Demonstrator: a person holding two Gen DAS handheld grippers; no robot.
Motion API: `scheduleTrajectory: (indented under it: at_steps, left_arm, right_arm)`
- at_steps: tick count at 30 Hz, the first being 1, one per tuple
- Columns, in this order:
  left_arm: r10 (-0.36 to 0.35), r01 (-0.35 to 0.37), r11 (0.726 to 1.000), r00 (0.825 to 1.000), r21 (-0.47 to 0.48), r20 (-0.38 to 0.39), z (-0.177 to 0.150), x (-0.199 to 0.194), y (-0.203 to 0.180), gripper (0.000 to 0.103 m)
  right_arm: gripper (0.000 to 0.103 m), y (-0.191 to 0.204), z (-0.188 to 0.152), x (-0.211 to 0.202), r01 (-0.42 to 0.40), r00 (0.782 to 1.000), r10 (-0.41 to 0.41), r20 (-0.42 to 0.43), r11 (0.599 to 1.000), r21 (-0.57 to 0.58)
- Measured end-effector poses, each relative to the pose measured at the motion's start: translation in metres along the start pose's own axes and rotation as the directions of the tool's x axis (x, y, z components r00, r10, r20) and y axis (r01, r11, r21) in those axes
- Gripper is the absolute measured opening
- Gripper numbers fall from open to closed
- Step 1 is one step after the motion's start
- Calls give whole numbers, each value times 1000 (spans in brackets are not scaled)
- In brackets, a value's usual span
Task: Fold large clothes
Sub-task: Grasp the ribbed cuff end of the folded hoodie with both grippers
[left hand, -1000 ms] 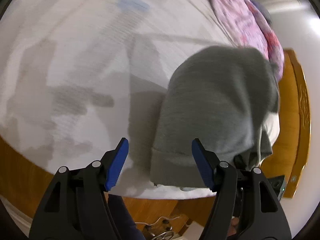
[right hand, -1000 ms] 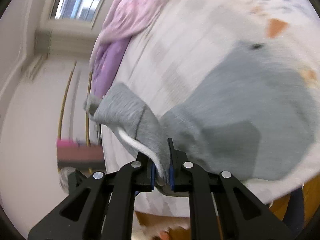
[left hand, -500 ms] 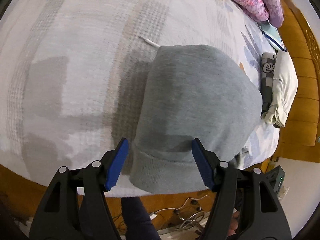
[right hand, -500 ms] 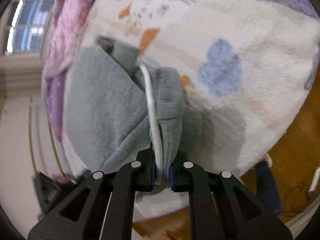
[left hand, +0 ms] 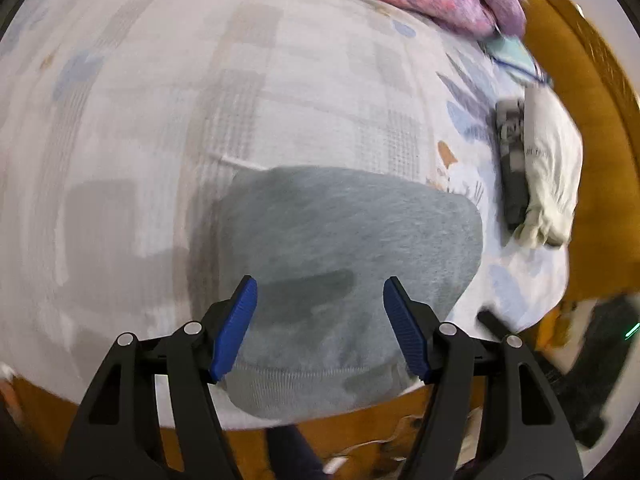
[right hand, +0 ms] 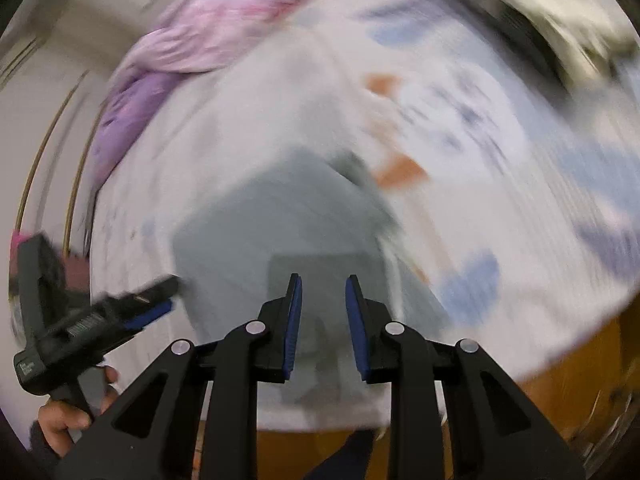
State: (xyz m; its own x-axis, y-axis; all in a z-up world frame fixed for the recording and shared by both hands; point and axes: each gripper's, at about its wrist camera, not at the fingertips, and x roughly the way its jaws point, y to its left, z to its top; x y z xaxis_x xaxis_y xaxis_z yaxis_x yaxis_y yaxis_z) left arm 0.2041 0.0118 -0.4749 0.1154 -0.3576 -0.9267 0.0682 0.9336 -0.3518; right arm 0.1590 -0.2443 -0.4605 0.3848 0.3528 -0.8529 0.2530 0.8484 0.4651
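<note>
Grey hoodie (left hand: pixel 344 264) folded at bed's (left hand: pixel 160 140) near edge, bare sheet far and left, left gripper (left hand: pixel 320 320) spread above it, right gripper (right hand: pixel 322 320) opening, hood released since earlier.

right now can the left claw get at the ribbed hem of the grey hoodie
Probably yes. The left claw hangs open right above the grey hoodie, the ribbed hem just beneath its fingers at the bed edge, with nothing lying between.
</note>
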Motion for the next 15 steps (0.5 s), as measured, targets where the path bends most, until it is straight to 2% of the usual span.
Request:
scheduleTrajectory:
  at_steps: [2,3,6,9,12,14,15]
  left_arm:
    - [35,-32,999,997,39,-68,7,21,-9,67]
    - [46,-43,998,996,46,-78,10,28,-9,67]
    - [80,-71,993,992,92,-95,20,50,-12,73]
    - [30,-21,997,992,72,-123,34,67,-12,73]
    - [17,-10,999,990,46,-142,47,76,-16,76]
    - [-7,8,1000,989,6,-145,50,76,-14,79]
    - [-13,11,1000,989,-9,-145,48,74,-12,79]
  right_arm:
    - [22,9,15,18,-22,1000,22,-13,999,-25]
    - [22,11,23,35,-31,999,29,-40,999,-37]
    - [18,3,39,86,35,992,-42,-119,997,-65]
    - [19,-22,50,121,88,981,-92,-171,996,-29]
    - [22,-47,59,132,49,980,-35,-194,997,66]
    - [24,-46,61,128,44,980,-31,-195,997,61]
    - [28,-43,61,122,48,981,-35,-192,997,61]
